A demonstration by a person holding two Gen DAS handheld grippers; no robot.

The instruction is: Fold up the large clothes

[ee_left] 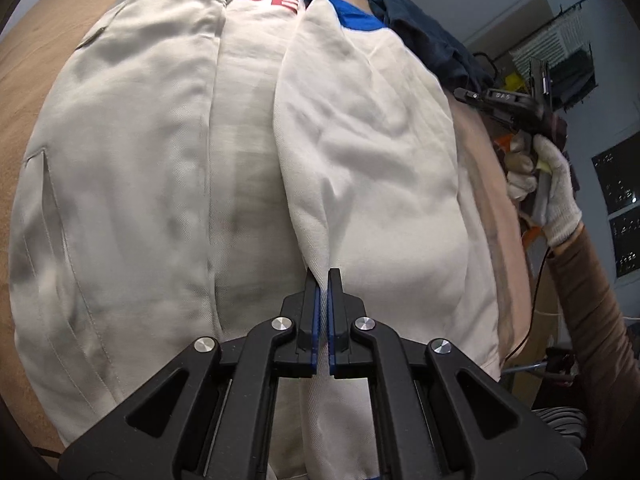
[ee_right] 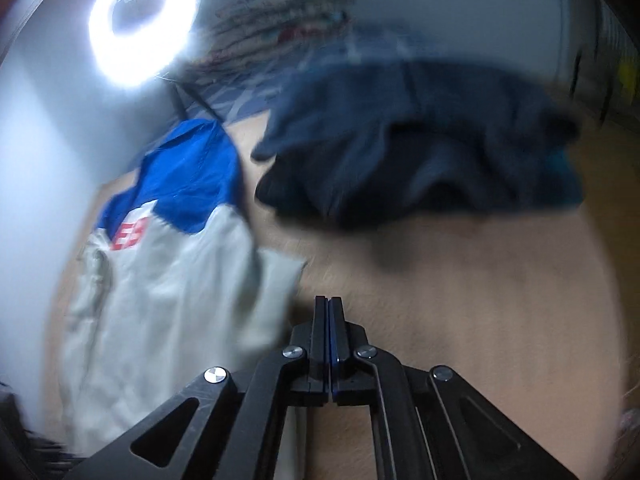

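A large white jacket (ee_left: 160,168) with a blue yoke and red letters lies flat on a tan surface (ee_left: 24,92), both side panels folded inward. My left gripper (ee_left: 323,274) is shut on the inner edge of the right folded panel (ee_left: 372,168) near the hem. My right gripper (ee_right: 329,302) is shut and empty, held above the bare tan surface (ee_right: 460,288) to the right of the jacket (ee_right: 168,280). The right gripper also shows in the left wrist view (ee_left: 464,94), raised in a gloved hand (ee_left: 548,188). The right wrist view is blurred.
A pile of dark blue clothes (ee_right: 420,148) lies on the surface beyond the jacket, also seen in the left wrist view (ee_left: 424,36). A bright ring light (ee_right: 144,20) stands at the back left. Racks and cables (ee_left: 560,52) stand off the surface's right side.
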